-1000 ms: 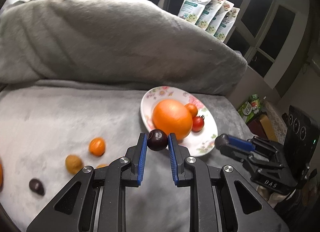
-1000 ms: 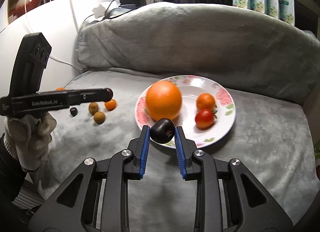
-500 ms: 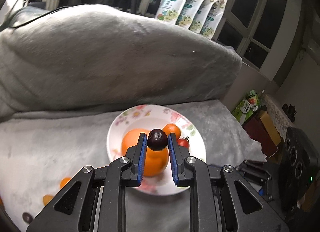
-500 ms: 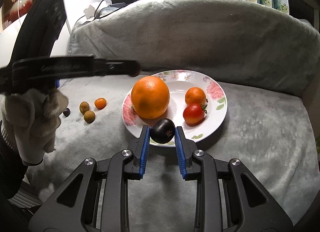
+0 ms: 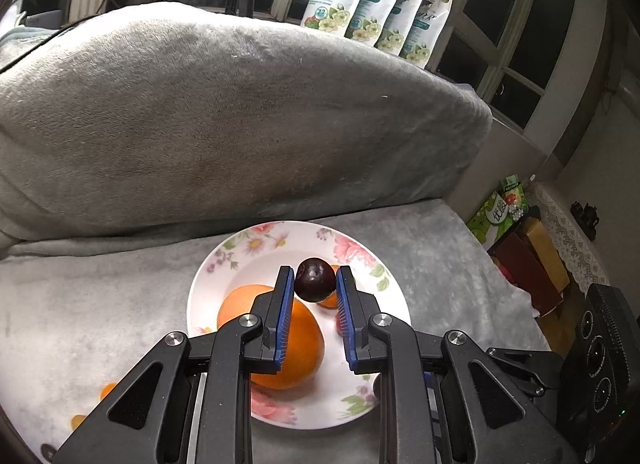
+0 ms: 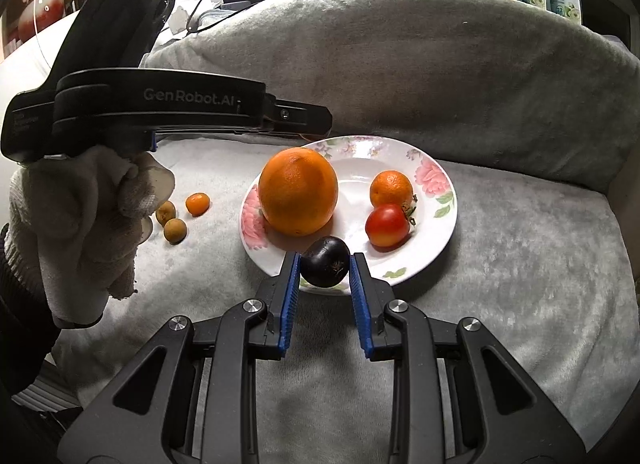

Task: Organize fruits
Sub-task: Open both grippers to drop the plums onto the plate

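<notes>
Both grippers are clamped on small dark fruit. Left gripper (image 5: 315, 282) has its blue pads pressed against a round dark cherry (image 5: 315, 279), held in the air above the floral plate (image 5: 280, 238); right gripper (image 6: 325, 264) pinches a dark plum (image 6: 325, 261) at the plate's near rim (whether it rests on the rim or hangs just above it cannot be told). On the plate lie a large orange (image 6: 298, 191) at the left, a small tangerine (image 6: 391, 188) toward the back right, and a red tomato (image 6: 387, 225) just in front of the tangerine, the two touching or nearly so. Left of the plate, on the grey blanket (image 6: 520, 264), sit a small orange kumquat (image 6: 197, 203) and two brownish round fruits (image 6: 175, 230) close together. A white-gloved hand (image 6: 80, 224) grips the left tool. Behind, the blanket rises over a cushion, and floral pouches (image 5: 380, 4) stand in a row by the window.
</notes>
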Demonstrator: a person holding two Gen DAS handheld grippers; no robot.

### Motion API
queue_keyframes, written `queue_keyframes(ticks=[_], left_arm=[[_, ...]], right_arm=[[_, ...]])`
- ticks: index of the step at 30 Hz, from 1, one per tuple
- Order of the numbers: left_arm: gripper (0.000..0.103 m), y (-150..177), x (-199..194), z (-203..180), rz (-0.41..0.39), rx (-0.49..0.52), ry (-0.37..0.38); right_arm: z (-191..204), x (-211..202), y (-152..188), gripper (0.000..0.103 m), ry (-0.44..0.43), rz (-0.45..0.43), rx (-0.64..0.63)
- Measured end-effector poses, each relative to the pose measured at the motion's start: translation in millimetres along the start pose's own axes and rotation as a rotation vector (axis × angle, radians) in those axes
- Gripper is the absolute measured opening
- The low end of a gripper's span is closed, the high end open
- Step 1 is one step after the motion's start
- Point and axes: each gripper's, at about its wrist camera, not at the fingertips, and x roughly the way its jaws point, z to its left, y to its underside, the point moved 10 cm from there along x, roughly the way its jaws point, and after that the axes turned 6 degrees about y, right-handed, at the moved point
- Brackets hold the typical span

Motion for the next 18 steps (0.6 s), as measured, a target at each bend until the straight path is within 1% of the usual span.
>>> queue_keyframes(ticks=[9,12,13,14,16,18], left_arm=[[0.020,-2.7,-1.0,1.1,-0.009,-0.011,0.006],[0.021,-2.9,-0.2,1.6,-0.008,-0.012,0.005],[0.025,-2.7,-0.3,1.3,-0.008,-0.009,0.004],[0.030,-2.6,-0.7,0.8,-0.010,-0.006,0.005],[0.031,-3.2,-1.1,0.2,-0.013,-0.005,0.005],[0.031,-4.0,-0.6,-0.1,-0.014,-0.002,0.007]], right_arm=[[-0.6,5.4,0.9,0.027,0.009,0.010,0.002],[-0.9,6.2,1.1,0.028,0.011,0.013,0.003],[-1.3,6.2,1.0,0.034,0.013,0.013,0.005],[-1.5,5.8,0.2,0.045,0.015,0.009,0.007],[-2.8,4.3,-2.2,0.055,0.020,-0.003,0.009],[-2.5,2.3,-4.2,0.055,0.016,-0.010,0.010]])
